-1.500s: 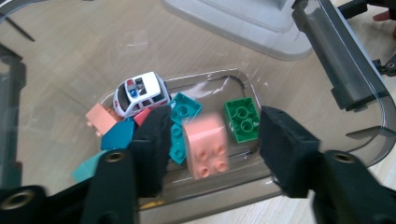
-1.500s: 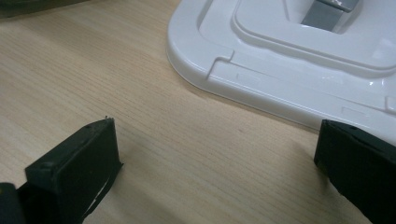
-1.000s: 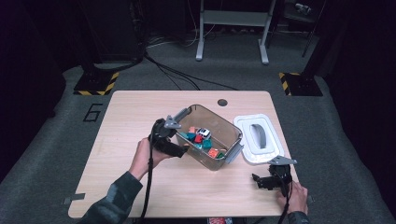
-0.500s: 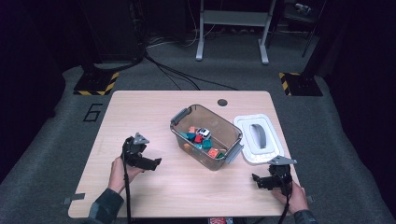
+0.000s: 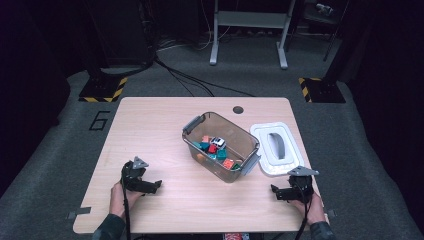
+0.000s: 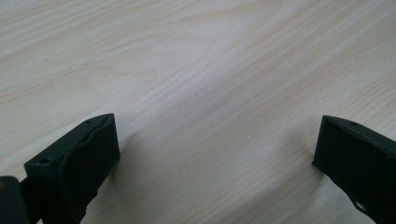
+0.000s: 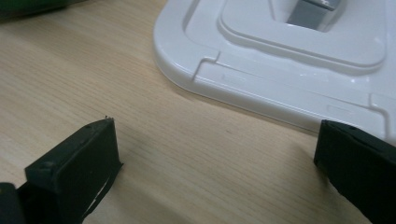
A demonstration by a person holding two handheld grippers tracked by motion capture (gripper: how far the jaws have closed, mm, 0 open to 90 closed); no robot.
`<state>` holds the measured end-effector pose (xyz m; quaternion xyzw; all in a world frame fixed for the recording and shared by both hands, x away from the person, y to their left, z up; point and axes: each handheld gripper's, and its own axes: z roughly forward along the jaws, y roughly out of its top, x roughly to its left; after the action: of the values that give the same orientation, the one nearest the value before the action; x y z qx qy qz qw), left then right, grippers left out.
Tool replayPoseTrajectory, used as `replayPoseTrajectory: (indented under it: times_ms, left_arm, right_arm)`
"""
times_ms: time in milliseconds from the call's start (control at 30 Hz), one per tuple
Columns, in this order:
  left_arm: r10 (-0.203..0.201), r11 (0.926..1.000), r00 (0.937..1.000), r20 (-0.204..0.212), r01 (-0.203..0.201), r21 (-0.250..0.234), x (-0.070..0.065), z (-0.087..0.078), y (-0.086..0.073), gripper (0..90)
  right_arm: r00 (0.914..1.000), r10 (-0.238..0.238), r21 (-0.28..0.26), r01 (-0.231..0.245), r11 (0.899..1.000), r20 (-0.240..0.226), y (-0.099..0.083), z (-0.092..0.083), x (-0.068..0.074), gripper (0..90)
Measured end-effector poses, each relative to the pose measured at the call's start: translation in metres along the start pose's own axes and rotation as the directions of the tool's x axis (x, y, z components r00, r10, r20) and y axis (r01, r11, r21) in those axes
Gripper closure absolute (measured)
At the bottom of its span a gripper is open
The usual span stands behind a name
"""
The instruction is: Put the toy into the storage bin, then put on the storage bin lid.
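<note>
Worktop (image 5: 165,130): pale wood board with rounded corners; a round hole near its far edge and a dark figure six printed at the far left corner.
Bin (image 5: 239,134): clear plastic box with grey latch handles at two ends, set askew a little right of the worktop's middle, its top open.
Lid (image 5: 265,160): white, with a grey handle in its centre, lying flat on the worktop just right of the bin and close to touching it; in the right gripper view its near rim (image 7: 261,93) lies just beyond the tong tips.
Toys (image 5: 216,148): small pieces in red, teal, orange and white, heaped on the bin's floor.
Left tongs (image 5: 159,185): low over bare wood at the near left, well apart from the bin; jaws spread wide with nothing between them, having just finished opening. The left gripper view shows wood grain between the tips (image 6: 215,154).
Right tongs (image 5: 273,191): near the front right edge, just in front of the lid; jaws wide apart, nothing gripped, bare wood between them (image 7: 215,158).
</note>
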<state>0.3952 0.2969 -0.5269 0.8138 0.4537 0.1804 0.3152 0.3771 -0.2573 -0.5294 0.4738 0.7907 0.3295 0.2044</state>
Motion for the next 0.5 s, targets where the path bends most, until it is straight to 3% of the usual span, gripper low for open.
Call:
replayPoseTrajectory:
  times_ms: [67, 100, 133, 333, 500]
  left_arm:
    - [-0.015, 0.9979, 0.9999, -0.008, 0.015, -0.063, -0.001, 0.001, -0.006, 0.0]
    - [-0.020, 0.9984, 0.9998, 0.000, 0.020, -0.052, 0.000, 0.000, -0.006, 0.0]
    - [-0.014, 0.9986, 0.9999, 0.003, 0.014, -0.050, 0.000, -0.001, -0.007, 0.1]
    - [-0.008, 0.9986, 1.0000, 0.001, 0.009, -0.053, 0.001, -0.001, -0.007, 0.0]
    - [-0.010, 0.9985, 0.9999, -0.002, 0.010, -0.054, 0.000, 0.000, -0.007, 0.0]
  right_arm:
    - [0.9999, 0.010, -0.001, -0.010, 1.000, 0.014, 0.000, -0.001, 0.001, 0.0]
    - [0.9987, 0.000, -0.008, 0.000, 1.000, 0.052, 0.000, -0.001, 0.001, 0.0]
    - [0.9964, 0.024, -0.016, -0.023, 1.000, 0.082, 0.001, -0.002, 0.003, 0.0]
    - [0.9957, 0.084, -0.095, -0.080, 0.992, 0.038, 0.021, -0.015, -0.003, 0.0]
    - [0.9938, 0.102, -0.072, -0.098, 0.993, 0.046, 0.046, -0.012, -0.014, 0.0]
